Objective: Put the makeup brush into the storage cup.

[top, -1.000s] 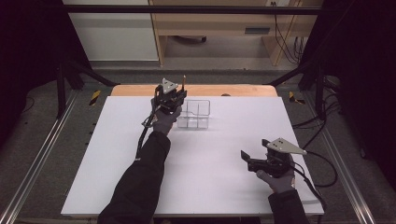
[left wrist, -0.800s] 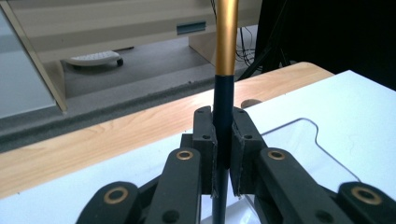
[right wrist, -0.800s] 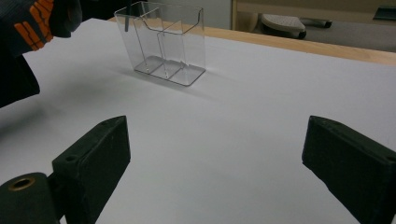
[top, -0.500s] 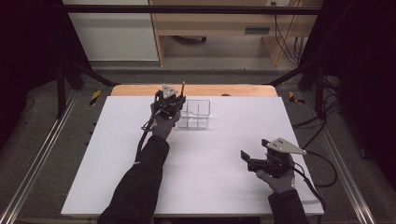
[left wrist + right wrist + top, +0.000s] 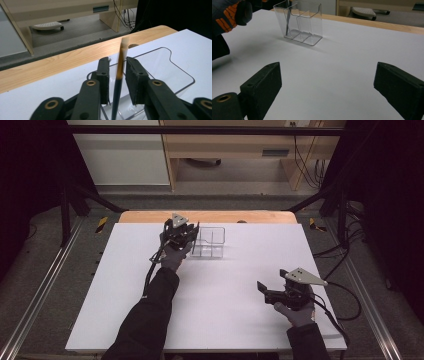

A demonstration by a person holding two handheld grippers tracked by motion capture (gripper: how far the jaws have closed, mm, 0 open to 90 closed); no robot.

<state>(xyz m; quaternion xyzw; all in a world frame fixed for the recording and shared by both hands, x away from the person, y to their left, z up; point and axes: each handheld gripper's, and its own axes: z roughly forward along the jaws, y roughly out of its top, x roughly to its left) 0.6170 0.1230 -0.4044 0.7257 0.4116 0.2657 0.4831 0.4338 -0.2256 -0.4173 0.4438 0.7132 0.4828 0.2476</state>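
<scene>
High view: left gripper (image 5: 192, 231) near the table's (image 5: 125, 285) far edge, touching the clear organizer (image 5: 211, 243).
Brush (image 5: 119, 80): upright between its slightly parted jaws, lower end in the organizer.
Right gripper (image 5: 264, 290): wide, near the right edge.

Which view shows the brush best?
Left gripper view: the brush stands close up between the left tongs, its tip in the clear holder. In the right gripper view it is a thin dark line inside the holder. High view: too small to tell.

Hand-held gripper (image 5: 327, 87) jaws wide apart; clear organizer (image 5: 299, 22) ahead on white table (image 5: 352, 50).
</scene>
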